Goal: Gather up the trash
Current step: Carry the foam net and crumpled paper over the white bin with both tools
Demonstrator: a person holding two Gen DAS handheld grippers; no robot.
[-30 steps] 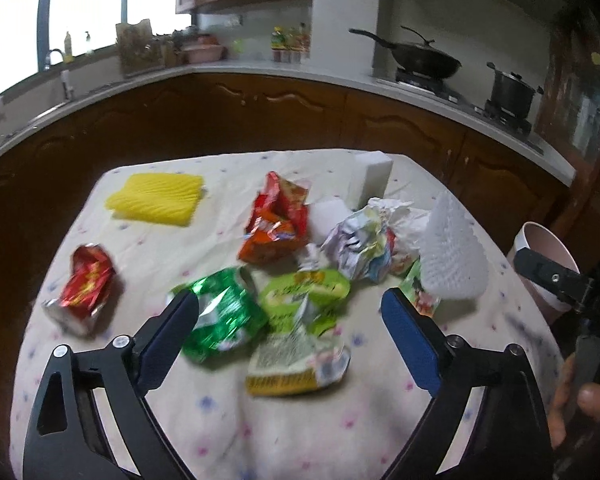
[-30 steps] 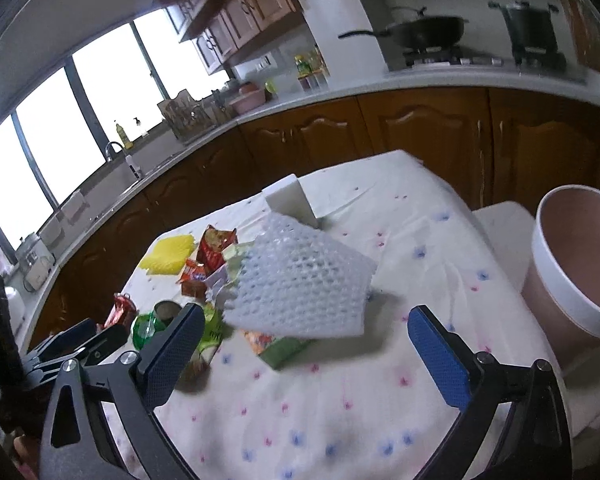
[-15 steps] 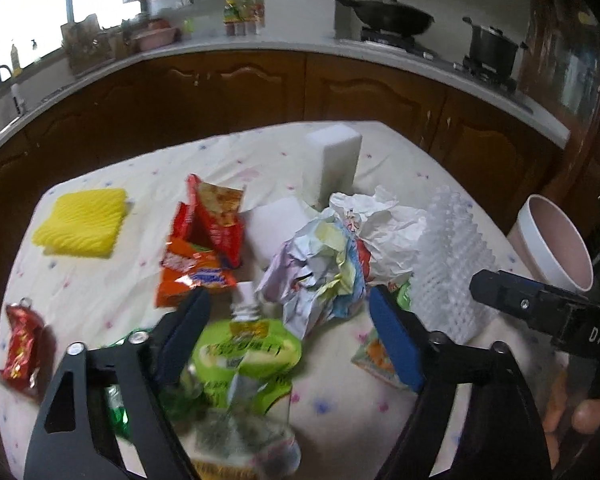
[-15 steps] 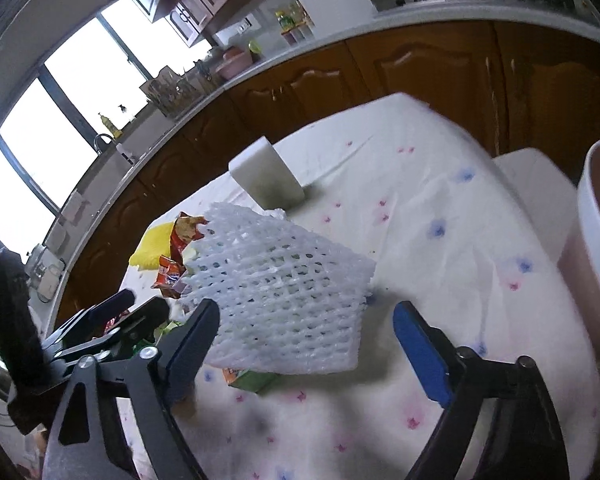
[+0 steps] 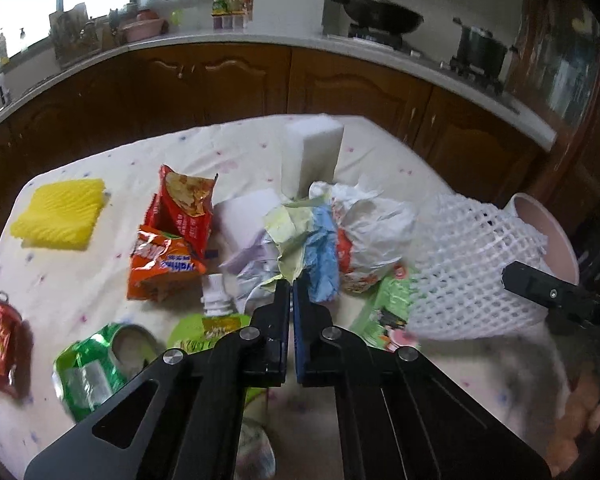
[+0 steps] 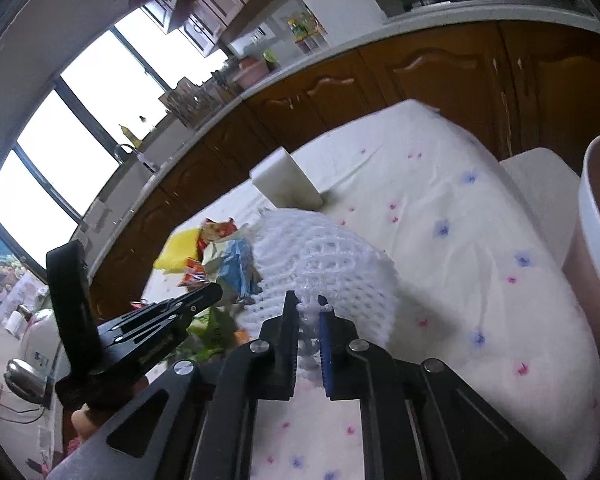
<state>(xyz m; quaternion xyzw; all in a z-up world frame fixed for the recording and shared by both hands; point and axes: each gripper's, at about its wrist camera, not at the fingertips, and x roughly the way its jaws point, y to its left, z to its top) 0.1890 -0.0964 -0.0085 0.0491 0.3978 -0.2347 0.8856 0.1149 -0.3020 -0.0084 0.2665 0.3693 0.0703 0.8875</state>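
White foam mesh sleeve (image 6: 332, 272), bunched and bulging, its near edge pinched between closed tongs. Crumpled paper wad (image 5: 300, 240), pale green, blue and lilac, lies mid-surface, touching a crumpled white plastic bag (image 5: 376, 220). Two red-orange snack wrappers (image 5: 171, 240) overlap, just left of the wad. Crushed green can (image 5: 95, 364) lies on its side near the front; crushed red can (image 5: 1, 344) at the left edge. Green spouted pouch (image 5: 215, 320) lies flat. Yellow ribbed foam pad (image 5: 57, 214) lies flat, far left.
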